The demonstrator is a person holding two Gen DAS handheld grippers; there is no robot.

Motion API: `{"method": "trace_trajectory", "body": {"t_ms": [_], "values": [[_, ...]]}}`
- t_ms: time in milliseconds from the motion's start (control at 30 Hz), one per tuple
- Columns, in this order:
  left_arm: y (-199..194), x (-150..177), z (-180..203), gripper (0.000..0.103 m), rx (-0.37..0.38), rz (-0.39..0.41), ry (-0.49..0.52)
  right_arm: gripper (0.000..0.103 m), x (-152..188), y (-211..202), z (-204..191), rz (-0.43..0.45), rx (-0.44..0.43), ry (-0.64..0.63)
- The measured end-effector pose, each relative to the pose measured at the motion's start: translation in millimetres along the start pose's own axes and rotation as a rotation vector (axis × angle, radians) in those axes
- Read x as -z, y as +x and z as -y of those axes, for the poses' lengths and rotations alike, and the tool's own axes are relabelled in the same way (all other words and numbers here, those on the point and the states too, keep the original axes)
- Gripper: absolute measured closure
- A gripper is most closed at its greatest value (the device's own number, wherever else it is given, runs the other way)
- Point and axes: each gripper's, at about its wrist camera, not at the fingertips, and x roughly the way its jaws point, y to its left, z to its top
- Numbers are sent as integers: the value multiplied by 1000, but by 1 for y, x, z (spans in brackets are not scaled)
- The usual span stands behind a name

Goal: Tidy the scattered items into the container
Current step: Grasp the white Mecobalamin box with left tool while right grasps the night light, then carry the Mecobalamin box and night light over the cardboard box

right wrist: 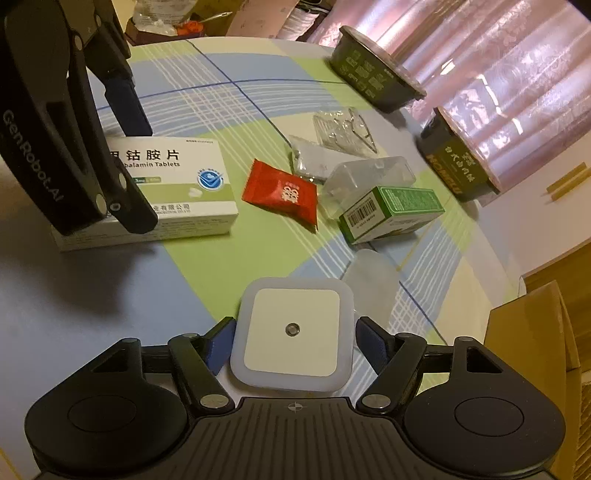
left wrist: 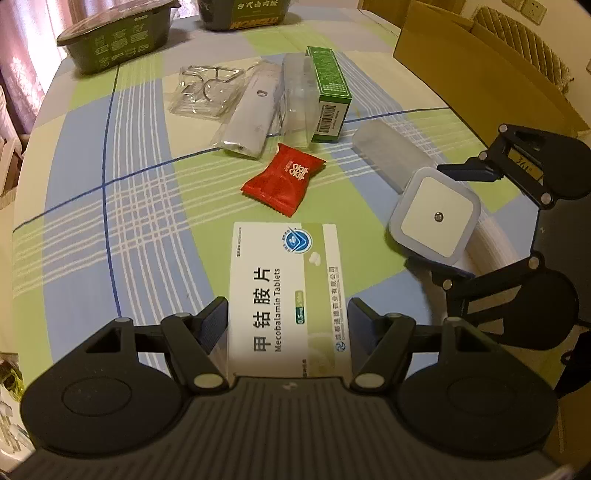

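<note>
The left gripper clamps a white-and-green cardboard tablet box and the right gripper brackets a square white plastic night light, pads apparently touching, while beyond on the checked-cloth surface lie a red sweet wrapper and a green carton.

A table under a plaid cloth of green, blue and cream; pink patterned curtains glowing with daylight; wall sockets high up.
</note>
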Motion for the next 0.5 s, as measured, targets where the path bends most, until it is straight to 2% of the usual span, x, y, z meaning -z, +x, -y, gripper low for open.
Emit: {"method": "trace_trajectory", "body": {"t_ms": [233,500], "values": [[12,-5,0,36,-4,-39,14,34,7,-11,16,22,-26,88],[7,-1,10,37,-15,-72,31,34,19,-31,35,17,-66,236]]}}
